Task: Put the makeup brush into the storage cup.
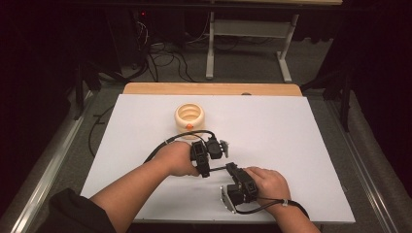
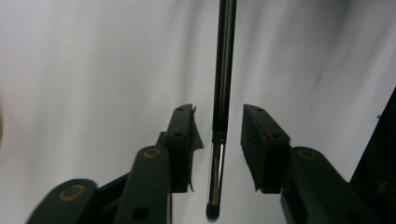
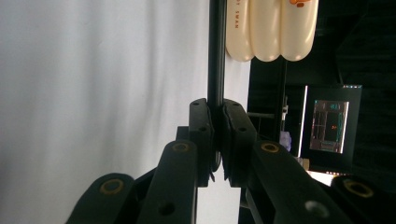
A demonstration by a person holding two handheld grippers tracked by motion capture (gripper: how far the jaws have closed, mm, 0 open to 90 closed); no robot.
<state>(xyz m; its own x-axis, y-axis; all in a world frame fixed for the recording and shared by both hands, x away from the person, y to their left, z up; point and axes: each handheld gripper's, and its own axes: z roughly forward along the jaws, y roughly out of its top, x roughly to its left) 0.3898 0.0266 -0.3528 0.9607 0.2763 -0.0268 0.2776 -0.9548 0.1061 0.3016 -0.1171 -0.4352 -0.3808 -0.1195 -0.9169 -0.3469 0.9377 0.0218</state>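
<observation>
Now over the white table (image 1: 301, 145), with the cream ribbed cup (image 1: 189, 116) standing upright toward the far side, just beyond the left hand (image 1: 175, 158), and both hands meeting near the front edge, it all comes down to one thin dark brush (image 1: 218, 168) strung between the two tools. From the high view the brush lies roughly level, its long axis running from the right gripper (image 1: 232, 170) across to the left gripper (image 1: 204, 167), the two tools close together and nearly nose to nose. In the right gripper view the right gripper (image 3: 218, 140) has its jaws pressed tight on the brush handle (image 3: 216, 56), which runs straight out ahead along the jaw line toward the cup (image 3: 268, 30), so that hand has the firm hold. In the left gripper view the left gripper (image 2: 218, 140) stands at a narrow gap, the brush (image 2: 223, 70) passing right down the middle with its metal collar (image 2: 216, 168) and bristle tip level with the pads (image 2: 184, 140), clear space on either side, nothing pressing. So the brush sits centred and parallel to the left jaws, carried by the right alone; my read is the left can back away along that axis without snagging, while the right, the only one gripping, is the one placed to carry the brush on to the cup
</observation>
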